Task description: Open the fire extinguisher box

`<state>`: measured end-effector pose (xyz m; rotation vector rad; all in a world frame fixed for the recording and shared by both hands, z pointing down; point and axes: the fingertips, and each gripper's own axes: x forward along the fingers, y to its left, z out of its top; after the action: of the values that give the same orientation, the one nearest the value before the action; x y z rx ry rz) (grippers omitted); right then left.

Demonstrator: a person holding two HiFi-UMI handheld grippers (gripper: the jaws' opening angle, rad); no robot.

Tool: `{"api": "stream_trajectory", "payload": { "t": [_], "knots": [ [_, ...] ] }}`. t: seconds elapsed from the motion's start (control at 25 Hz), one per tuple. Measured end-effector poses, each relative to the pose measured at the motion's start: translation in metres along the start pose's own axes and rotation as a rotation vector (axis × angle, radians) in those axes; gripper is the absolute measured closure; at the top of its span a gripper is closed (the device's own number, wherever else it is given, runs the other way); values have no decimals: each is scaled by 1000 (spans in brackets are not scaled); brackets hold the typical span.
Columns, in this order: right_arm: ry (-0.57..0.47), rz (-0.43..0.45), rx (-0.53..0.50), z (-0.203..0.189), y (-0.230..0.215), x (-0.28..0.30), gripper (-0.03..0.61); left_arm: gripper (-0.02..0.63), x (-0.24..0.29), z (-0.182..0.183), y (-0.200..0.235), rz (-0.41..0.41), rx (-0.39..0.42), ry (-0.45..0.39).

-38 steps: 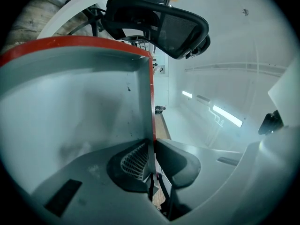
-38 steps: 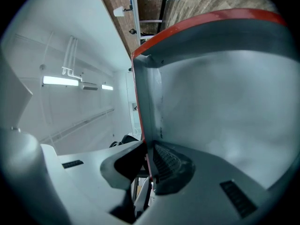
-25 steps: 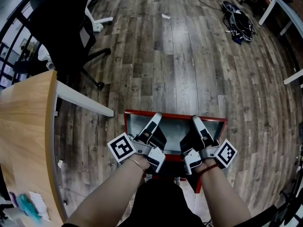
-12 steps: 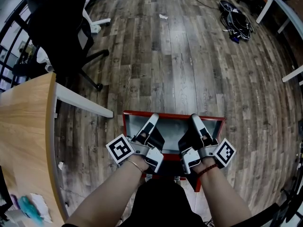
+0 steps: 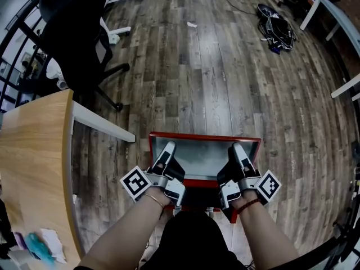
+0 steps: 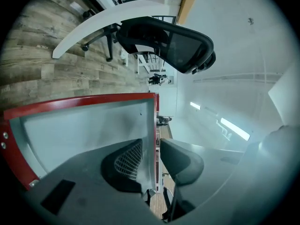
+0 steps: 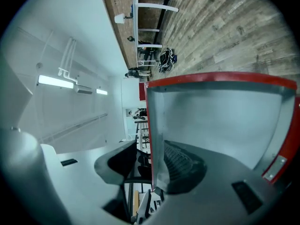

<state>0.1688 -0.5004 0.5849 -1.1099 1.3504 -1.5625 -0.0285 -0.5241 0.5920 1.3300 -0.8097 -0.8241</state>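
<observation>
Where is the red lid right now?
The lid is low and centre in the head view, over the floor, one side edge inside the left tongs, the other inside the right tongs; both tongs' jaws have just been opening.

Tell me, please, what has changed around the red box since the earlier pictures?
Both sets of jaws have just been opening: the left gripper and right gripper have loosened their hold on the lid, whose side edges remain between the jaws. In the head view the left gripper drew slightly leftward and back toward the person. The lid stays raised; chair and desk are unchanged.
</observation>
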Motion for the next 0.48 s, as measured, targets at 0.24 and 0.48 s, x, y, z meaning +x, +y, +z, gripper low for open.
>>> {"api": "stream_trajectory", "payload": {
  "t": [0.24,0.48],
  "knots": [
    [-7,13,-31,-1,28,-21,413,518,-12,-12,-31,0,63,58],
    [8,81,-47,-13,83,-28,413,518,-13,-12,-102,-98,115,70]
  ]
}}
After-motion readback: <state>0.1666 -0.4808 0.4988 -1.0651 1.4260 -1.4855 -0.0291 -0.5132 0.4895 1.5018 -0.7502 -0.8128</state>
